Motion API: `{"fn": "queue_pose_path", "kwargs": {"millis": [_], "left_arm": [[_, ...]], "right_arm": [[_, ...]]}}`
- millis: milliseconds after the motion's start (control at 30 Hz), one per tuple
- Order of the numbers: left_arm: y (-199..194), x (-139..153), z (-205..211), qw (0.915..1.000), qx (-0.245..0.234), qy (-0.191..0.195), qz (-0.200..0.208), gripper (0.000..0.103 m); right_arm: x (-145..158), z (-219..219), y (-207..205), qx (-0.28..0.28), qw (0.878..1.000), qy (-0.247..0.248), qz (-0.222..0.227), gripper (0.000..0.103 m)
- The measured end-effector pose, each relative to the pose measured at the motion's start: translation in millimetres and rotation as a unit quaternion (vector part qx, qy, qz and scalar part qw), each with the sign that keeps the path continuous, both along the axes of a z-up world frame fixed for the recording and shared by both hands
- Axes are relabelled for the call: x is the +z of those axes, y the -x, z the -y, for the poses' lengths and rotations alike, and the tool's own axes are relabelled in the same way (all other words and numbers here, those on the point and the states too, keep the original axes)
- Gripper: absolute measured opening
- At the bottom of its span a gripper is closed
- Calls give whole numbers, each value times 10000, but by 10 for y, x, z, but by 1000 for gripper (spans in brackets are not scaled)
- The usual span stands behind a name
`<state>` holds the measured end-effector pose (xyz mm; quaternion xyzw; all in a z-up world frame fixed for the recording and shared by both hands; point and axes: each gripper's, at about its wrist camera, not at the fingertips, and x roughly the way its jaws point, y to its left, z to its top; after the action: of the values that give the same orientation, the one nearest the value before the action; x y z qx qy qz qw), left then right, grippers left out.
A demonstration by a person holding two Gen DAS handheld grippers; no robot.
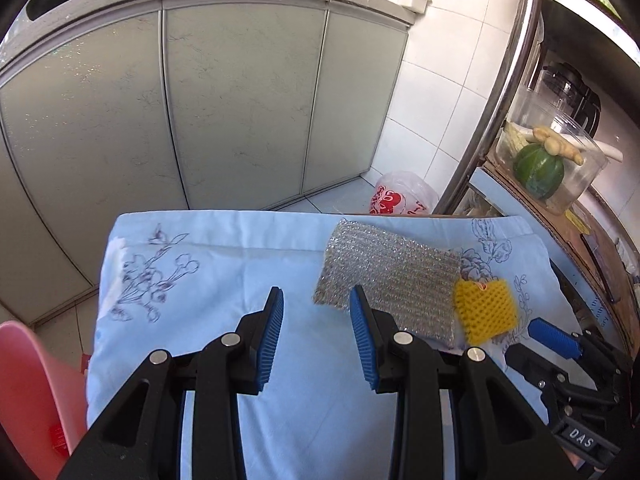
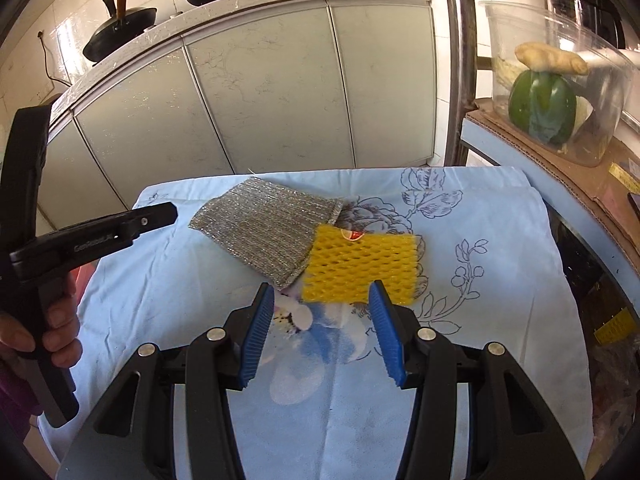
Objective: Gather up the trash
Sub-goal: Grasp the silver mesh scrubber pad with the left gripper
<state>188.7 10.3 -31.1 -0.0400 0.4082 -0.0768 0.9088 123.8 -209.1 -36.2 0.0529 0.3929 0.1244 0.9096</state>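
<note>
Both views are evenly daylit and sharp; the cabinet (image 1: 240,100) is bowed by fisheye distortion, and dark vignetting is seen beyond it at the corners.

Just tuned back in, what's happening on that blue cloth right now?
A person holds tongs in each hand over the blue floral cloth. Both are open and empty. The right tongs sit just short of the yellow foam net, which overlaps the edge of the silver scouring cloth. The left tongs hover near that silver cloth's near corner. Nothing has been picked up yet.
</note>
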Motion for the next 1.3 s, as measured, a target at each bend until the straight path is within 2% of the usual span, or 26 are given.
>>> {"fn": "queue_pose_path", "kwargs": {"millis": [200,300,600,667,700,800,1300], "left_arm": [[-218,-112,50,9998,-3,79,-163,34],[-311,-187,72,9996,9,103,-268,37],[-395,-349,113,9988,27,229,-428,38],[-368,-344,142,9992,-2,219,-338,35],[-357,-346,152,9992,-33,216,-348,31],[-292,-334,170,9993,-106,185,-295,8],[253,76,51,9979,-197,600,115,5]], "right_arm": [[-45,9,-29,-13,10000,-2,-60,50],[-58,15,-31,-16,10000,6,-61,50],[-40,99,-53,-117,9999,5,-22,50],[-46,101,-62,-122,9999,18,-31,50],[-48,97,-65,-119,9999,20,-40,50],[-55,73,-74,-92,9999,41,-52,50],[-173,-147,-244,231,9988,378,-194,50]]}}
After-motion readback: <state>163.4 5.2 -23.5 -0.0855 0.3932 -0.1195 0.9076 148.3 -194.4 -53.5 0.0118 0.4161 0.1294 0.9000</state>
